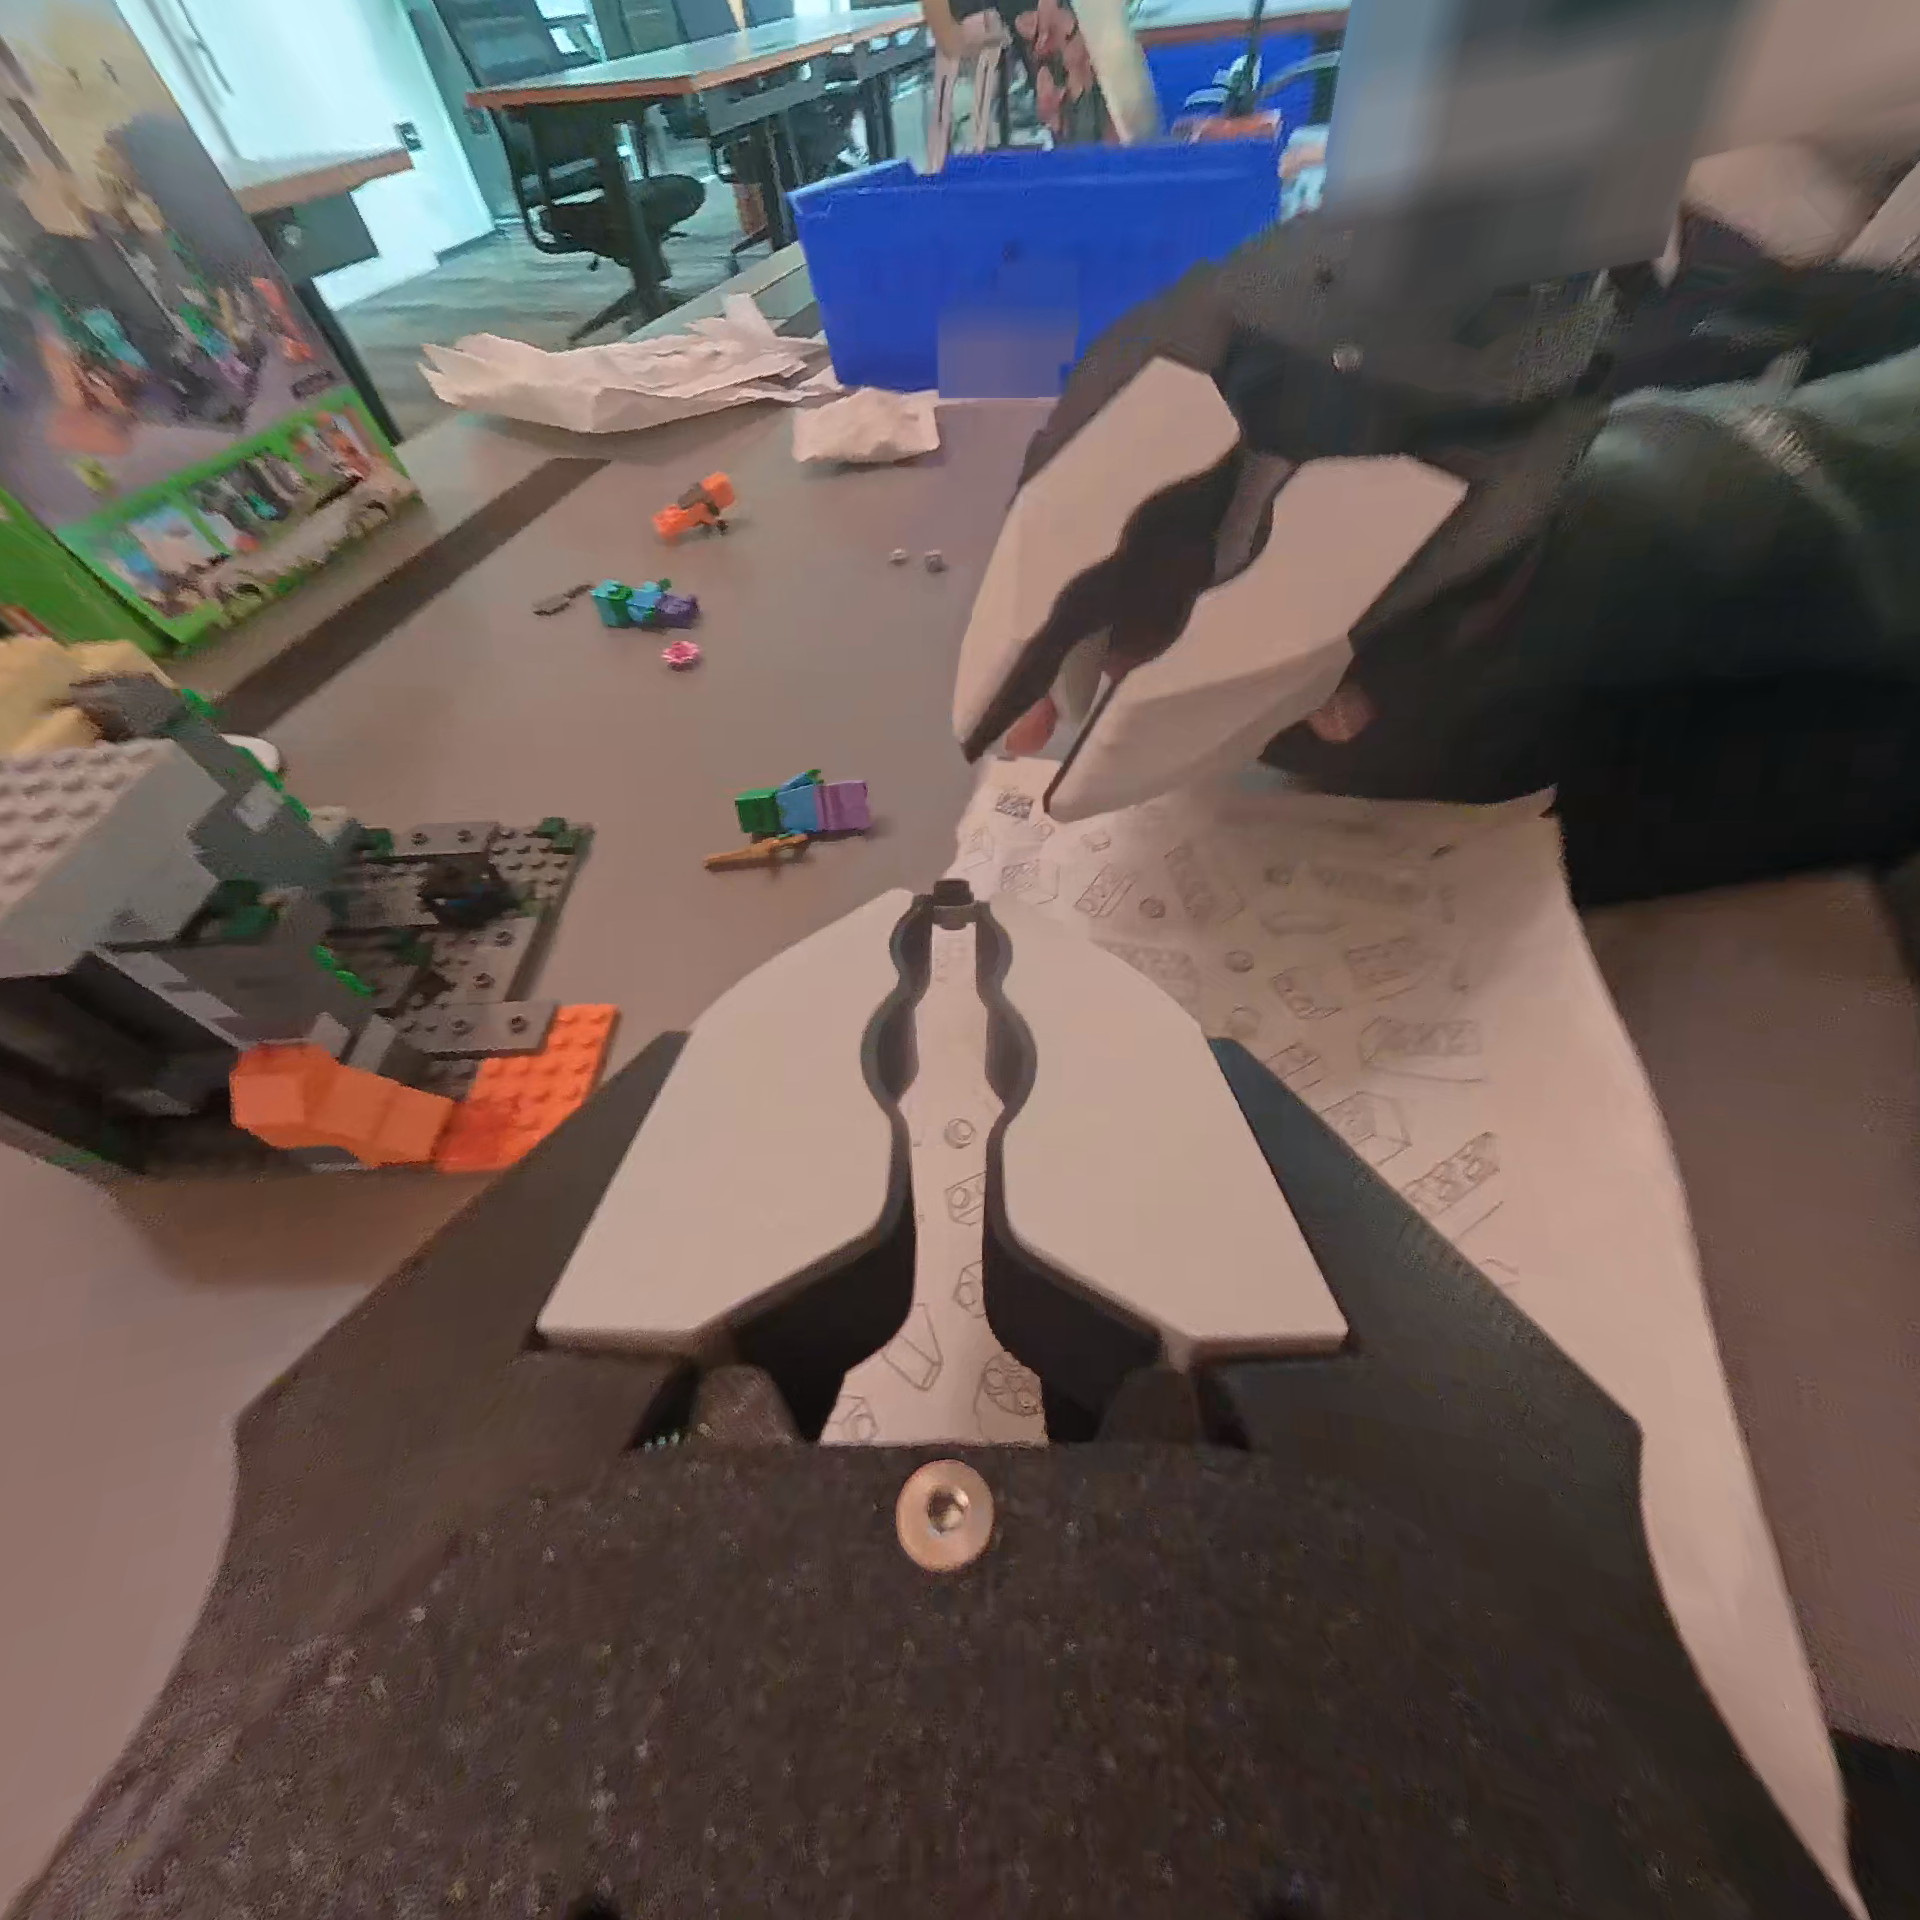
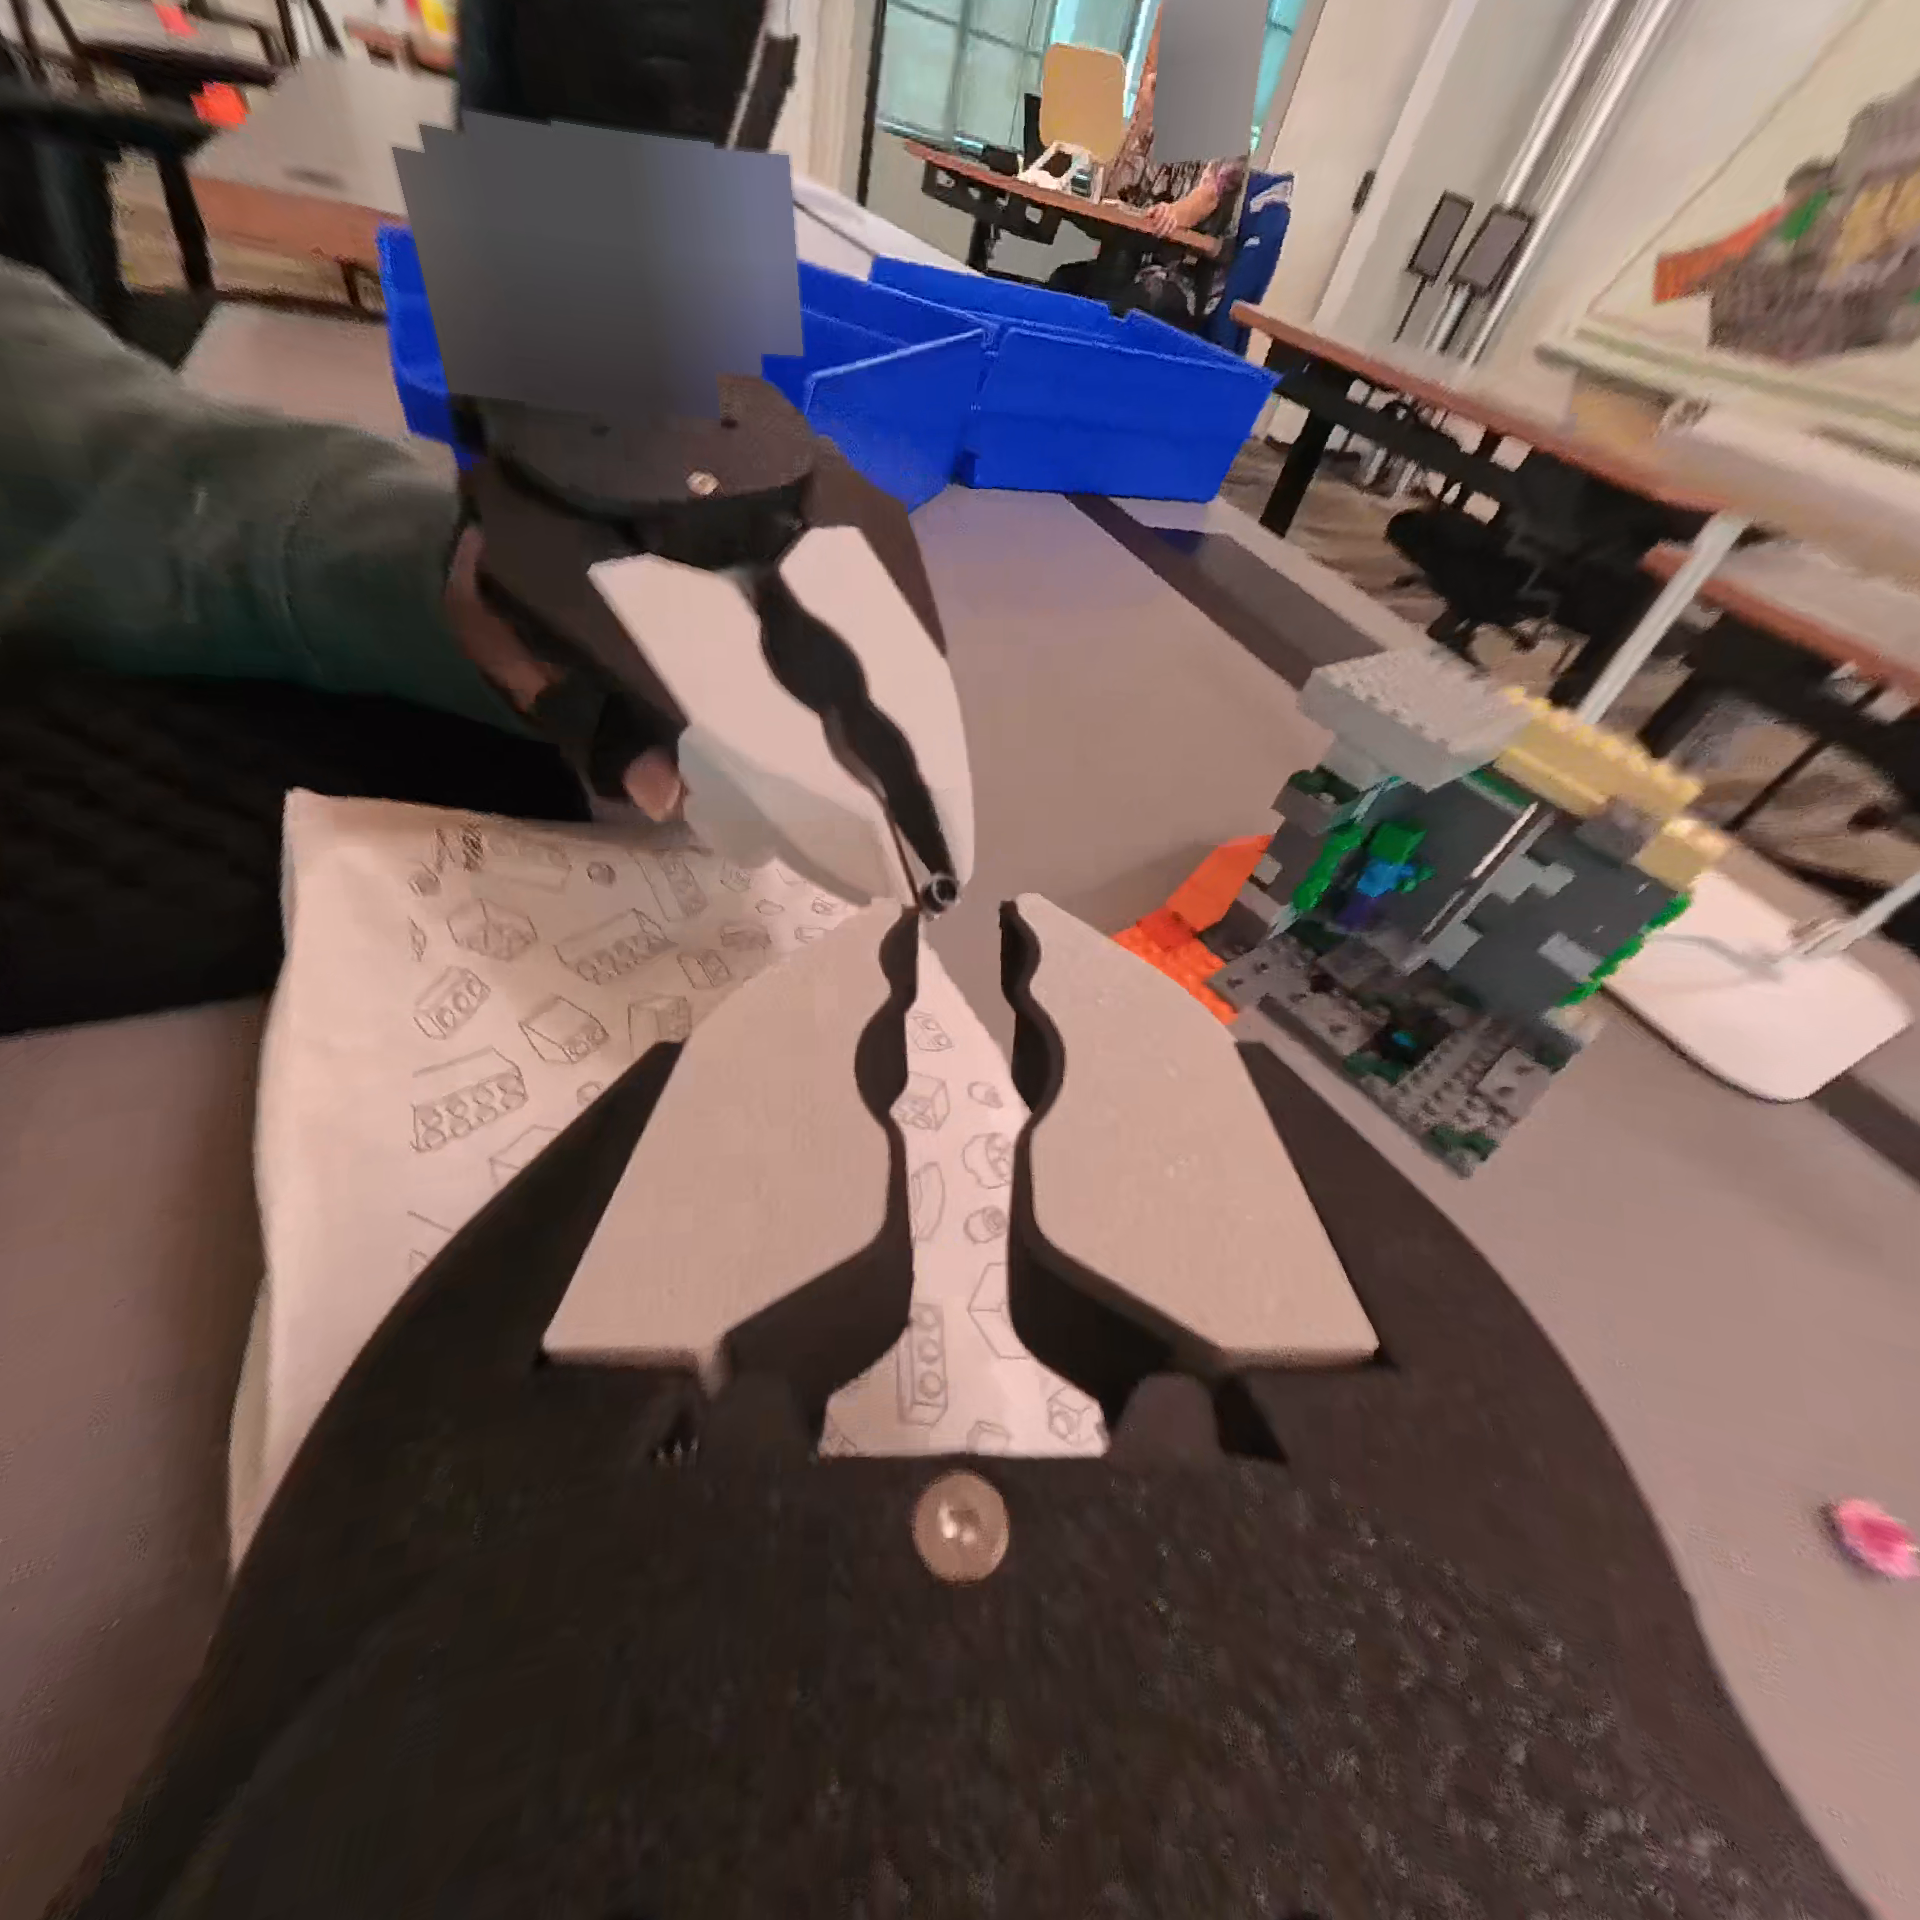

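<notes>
My left gripper is shut on a small dark round brick piece at its fingertips, held above a white paper bag printed with brick drawings. My right gripper is open and empty, its tips just below that piece and the left gripper. In the left wrist view the right gripper hangs tips down over the bag's far edge, close to the left tips. The bag also shows in the right wrist view.
A grey, green and orange brick build stands beside the bag. Small figures, an orange piece and a pink flower lie on the table. A blue bin, crumpled paper and a printed box stand behind. Both grippers' tips are close together, under 4 cm apart. The pink flower is about equally far from each gripper, around 25 cm. Seen from the right wrist view as well.
</notes>
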`<state>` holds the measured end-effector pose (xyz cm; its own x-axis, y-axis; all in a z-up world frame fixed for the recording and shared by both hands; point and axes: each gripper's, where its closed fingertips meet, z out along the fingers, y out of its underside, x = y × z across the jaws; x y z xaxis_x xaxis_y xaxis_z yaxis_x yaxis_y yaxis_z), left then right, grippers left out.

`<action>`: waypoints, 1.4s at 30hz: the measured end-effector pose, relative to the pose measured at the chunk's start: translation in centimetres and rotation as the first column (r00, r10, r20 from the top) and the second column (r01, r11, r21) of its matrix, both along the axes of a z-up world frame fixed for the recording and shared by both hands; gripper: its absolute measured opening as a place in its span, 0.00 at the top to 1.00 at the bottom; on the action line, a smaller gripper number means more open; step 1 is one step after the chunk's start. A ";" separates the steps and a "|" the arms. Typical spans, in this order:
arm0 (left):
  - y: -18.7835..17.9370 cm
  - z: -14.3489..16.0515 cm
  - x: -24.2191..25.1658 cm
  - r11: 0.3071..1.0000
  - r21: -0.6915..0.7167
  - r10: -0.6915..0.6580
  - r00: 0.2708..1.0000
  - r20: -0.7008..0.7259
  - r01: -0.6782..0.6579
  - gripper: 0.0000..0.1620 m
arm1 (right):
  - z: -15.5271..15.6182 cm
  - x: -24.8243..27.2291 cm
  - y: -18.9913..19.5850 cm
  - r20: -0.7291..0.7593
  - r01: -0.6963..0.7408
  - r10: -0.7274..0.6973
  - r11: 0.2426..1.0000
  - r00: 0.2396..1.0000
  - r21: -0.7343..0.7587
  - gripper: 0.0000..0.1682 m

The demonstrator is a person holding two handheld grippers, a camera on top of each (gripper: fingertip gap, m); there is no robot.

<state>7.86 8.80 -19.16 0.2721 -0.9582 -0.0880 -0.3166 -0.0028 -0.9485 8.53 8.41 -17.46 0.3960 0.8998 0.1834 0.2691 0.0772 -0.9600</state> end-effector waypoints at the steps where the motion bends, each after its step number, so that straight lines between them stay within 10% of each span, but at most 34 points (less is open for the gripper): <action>1: 0.1 -0.2 0.0 0.999 0.049 0.018 0.999 -0.028 -0.016 0.95 | -0.1 -0.1 0.1 -0.010 0.000 0.000 0.999 1.000 -0.044 0.91; 7: 1.2 -0.7 -0.2 0.920 0.383 0.147 0.978 -0.148 -0.080 0.95 | -1.3 -0.8 1.0 0.010 0.032 -0.031 0.967 0.999 -0.253 0.93; 29: 1.8 -0.5 -0.7 0.692 0.721 0.316 0.915 -0.252 -0.041 0.95 | -2.0 -2.2 1.8 -0.058 0.010 -0.061 0.765 0.996 -0.644 0.94; 36: 1.6 -0.4 -0.7 0.771 0.631 0.259 0.945 -0.199 -0.079 0.95 | -1.8 -2.2 1.7 -0.071 -0.018 -0.025 0.833 0.997 -0.553 0.96; 42: 0.6 0.8 -0.4 0.967 0.246 0.073 0.997 0.002 -0.071 0.91 | 0.1 -1.2 0.5 -0.135 -0.166 0.129 0.934 0.983 -0.317 0.96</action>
<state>7.43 9.44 -18.36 0.3383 -0.8849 -0.3203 -0.3306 0.2069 -0.9208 7.31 8.91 -17.33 0.2555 0.9524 -0.1661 0.1700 -0.2133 -0.9621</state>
